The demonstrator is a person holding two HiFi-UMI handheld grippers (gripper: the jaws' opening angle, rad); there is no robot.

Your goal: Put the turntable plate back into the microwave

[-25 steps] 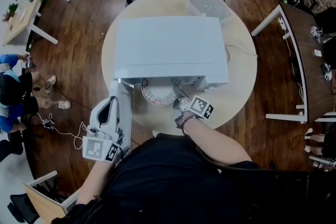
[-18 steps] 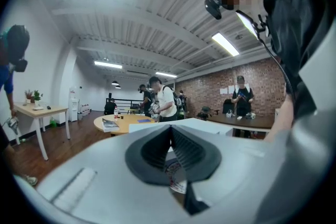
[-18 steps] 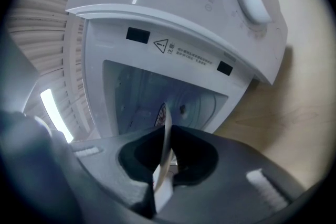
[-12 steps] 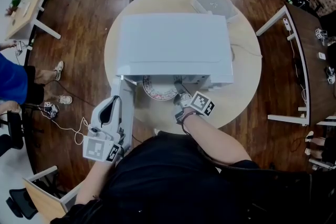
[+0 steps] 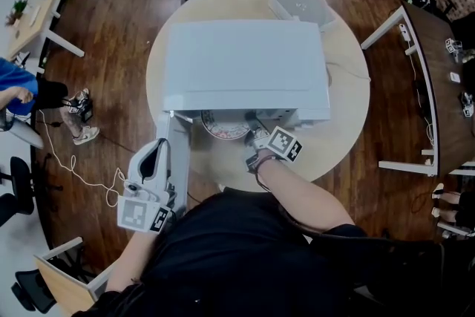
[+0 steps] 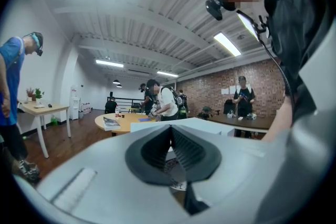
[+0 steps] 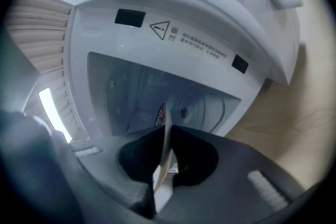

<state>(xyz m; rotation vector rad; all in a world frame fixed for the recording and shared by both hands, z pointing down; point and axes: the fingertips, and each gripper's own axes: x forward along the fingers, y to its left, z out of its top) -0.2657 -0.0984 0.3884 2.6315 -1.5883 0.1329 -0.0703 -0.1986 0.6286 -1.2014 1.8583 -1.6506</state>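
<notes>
- Here, at the middle of the round table: a white microwave, mouth facing the person, door swung out from the front left corner.
- Plate partly inside the mouth, partly out over the table on the near side, patterned face up in the head view.
- Right gripper clamped on the plate's near right rim. In the right gripper view, the plate's thin edge pinched between both pads, with the cavity straight ahead.
- Left gripper just beside the door's outer face, off the table's near left edge. Jaws pressed together in the left gripper view, nothing seen between them.
- Clear box at the table's far right edge, near the microwave's back right corner.
</notes>
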